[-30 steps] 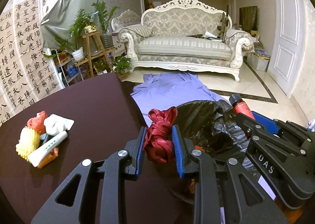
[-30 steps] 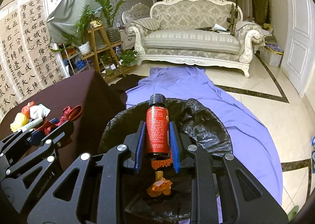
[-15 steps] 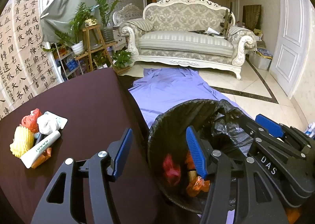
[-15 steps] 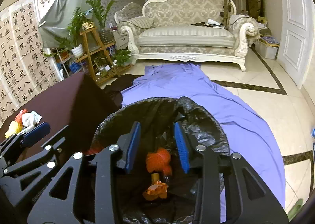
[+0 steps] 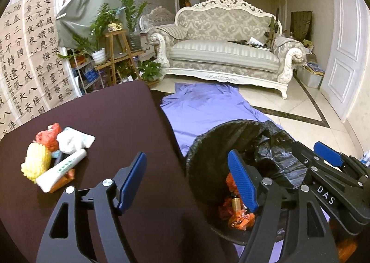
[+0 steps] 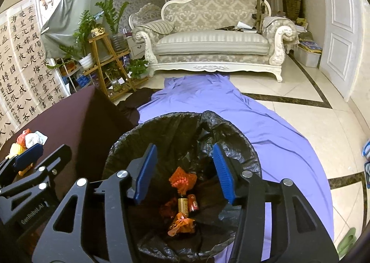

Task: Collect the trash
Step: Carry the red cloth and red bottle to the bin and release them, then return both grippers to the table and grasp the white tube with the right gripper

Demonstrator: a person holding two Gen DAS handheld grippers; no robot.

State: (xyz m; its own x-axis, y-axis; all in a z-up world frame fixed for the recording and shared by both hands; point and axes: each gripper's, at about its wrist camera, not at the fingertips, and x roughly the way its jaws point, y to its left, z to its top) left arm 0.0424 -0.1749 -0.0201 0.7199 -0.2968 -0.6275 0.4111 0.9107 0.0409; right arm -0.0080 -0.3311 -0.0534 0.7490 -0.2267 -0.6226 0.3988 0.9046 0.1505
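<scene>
- Both tongs are over the black-lined trash bin [image 6: 185, 128] right now, which sits on the floor on a purple sheet [image 6: 266, 124], just beside the edge of the dark desk [image 5: 104, 112].
- Left tongs [image 5: 187, 182]: jaws are opening, already pretty wide, nothing between them. One blue pad hangs over the desk edge, the other over the bin's rim.
- Right tongs [image 6: 182, 172]: jaws also opening, not as wide as the left, and empty too. You look straight down between them into the bin.
- Stuff in the bin: an orange mesh wad [image 6: 182, 178], a small red bottle [image 6: 193, 202] lying next to a brownish one, and some crumpled orange wrapper [image 6: 182, 226] at the bottom.
- What's left to collect is the little pile on the desk, well off to the left: a yellow foam net [image 5: 35, 163], a red plastic bag [image 5: 49, 136], a crumpled white tissue-ish wad [image 5: 69, 142] and a white tube [image 5: 61, 170] lying on top of something orange.
- Handling guess: it all looks light. The bag, tissue and foam net are soft and will squash, so I'd pinch them through the middle of the bulk, not by a loose corner.
- The tube looks stiffer and smooth, might slip. I'd grab it across the body near the middle, since it's lying at a slant and touching its neighbours.
</scene>
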